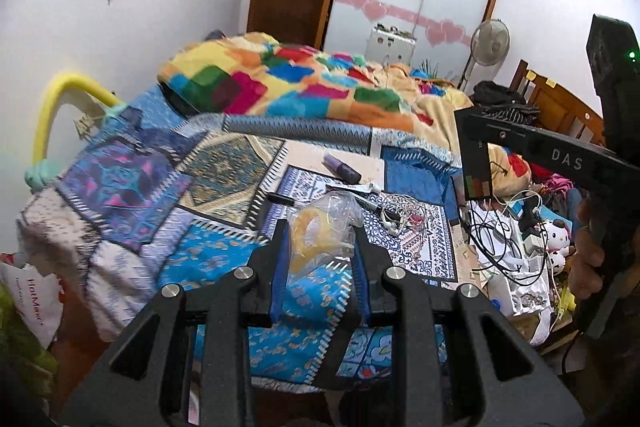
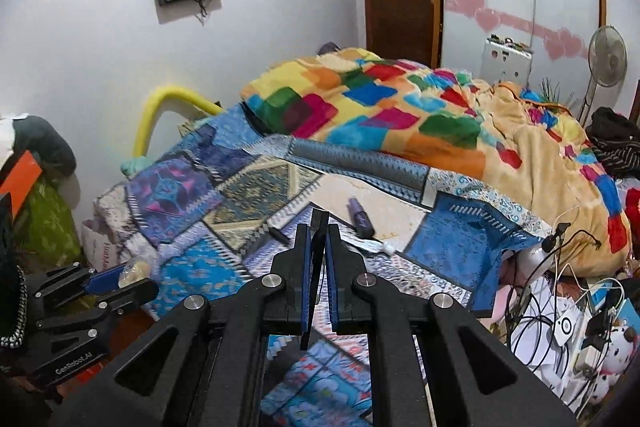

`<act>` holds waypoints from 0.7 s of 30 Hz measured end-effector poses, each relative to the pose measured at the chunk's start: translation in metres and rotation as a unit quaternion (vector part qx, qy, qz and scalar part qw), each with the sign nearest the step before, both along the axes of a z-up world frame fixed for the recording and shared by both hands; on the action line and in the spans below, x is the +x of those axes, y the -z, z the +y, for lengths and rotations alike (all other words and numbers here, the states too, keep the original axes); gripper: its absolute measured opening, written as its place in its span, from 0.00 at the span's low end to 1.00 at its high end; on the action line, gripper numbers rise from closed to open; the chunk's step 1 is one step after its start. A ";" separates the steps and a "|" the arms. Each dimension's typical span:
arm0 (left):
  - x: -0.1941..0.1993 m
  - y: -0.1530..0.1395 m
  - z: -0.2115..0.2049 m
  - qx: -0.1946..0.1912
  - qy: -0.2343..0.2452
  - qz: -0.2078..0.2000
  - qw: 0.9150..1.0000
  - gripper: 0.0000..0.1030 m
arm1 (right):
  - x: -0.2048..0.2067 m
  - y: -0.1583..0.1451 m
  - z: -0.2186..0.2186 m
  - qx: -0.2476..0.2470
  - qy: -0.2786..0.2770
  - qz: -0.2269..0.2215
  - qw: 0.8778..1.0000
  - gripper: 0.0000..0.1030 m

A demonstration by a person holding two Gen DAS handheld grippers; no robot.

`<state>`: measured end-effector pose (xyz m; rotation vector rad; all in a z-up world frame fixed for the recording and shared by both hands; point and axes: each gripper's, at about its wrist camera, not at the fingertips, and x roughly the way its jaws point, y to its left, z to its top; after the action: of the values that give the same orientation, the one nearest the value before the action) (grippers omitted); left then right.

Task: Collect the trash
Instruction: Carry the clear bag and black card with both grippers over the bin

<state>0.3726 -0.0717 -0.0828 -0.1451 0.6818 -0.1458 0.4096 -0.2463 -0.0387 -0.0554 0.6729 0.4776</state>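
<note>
Left gripper (image 1: 319,227) clenches a crumpled plastic wrapper (image 1: 320,223); right gripper (image 2: 319,227) grips a flat dark card (image 2: 316,267) edge-on, pointing forward.

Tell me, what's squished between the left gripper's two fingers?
A crinkly clear plastic bag with something yellowish inside sits between the left gripper fingers, seen best in the left wrist view.

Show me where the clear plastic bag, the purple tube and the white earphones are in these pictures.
clear plastic bag (image 1: 320,227), left wrist view, on its crumpled middle.
purple tube (image 2: 361,217), right wrist view, on its body.
white earphones (image 1: 394,223), left wrist view, on the tangled cord.
</note>
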 end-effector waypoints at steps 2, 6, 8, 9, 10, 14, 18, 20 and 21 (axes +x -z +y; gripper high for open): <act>-0.018 -0.010 0.008 0.005 -0.008 -0.010 1.000 0.27 | -0.012 -0.005 0.006 0.002 -0.007 -0.005 1.000 0.06; -0.052 -0.024 0.028 0.015 -0.026 -0.023 0.999 0.27 | -0.040 -0.017 0.025 0.006 -0.030 -0.016 0.999 0.06; -0.066 -0.028 0.037 0.018 -0.035 -0.026 0.999 0.27 | -0.052 -0.019 0.032 0.007 -0.040 -0.018 0.999 0.06; -0.072 -0.029 0.041 0.019 -0.039 -0.026 0.999 0.27 | -0.058 -0.021 0.038 0.009 -0.046 -0.019 0.999 0.06; -0.081 -0.030 0.047 0.021 -0.044 -0.027 0.998 0.27 | -0.064 -0.021 0.043 0.011 -0.052 -0.019 0.998 0.06; -0.110 -0.034 0.068 0.034 -0.064 -0.032 0.997 0.27 | -0.088 -0.023 0.067 0.015 -0.078 -0.019 0.997 0.06; -0.136 -0.032 0.093 0.037 -0.085 -0.027 0.995 0.27 | -0.109 -0.022 0.087 0.021 -0.097 -0.016 0.995 0.06; -0.148 -0.031 0.105 0.039 -0.095 -0.024 0.994 0.27 | -0.117 -0.019 0.098 0.024 -0.106 -0.011 0.994 0.06; -0.152 -0.030 0.109 0.040 -0.099 -0.023 0.994 0.27 | -0.122 -0.016 0.104 0.026 -0.112 -0.007 0.993 0.06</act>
<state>0.2210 0.0371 -0.0532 -0.1318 0.6232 0.0672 0.2880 -0.1419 -0.0222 -0.0864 0.6431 0.7091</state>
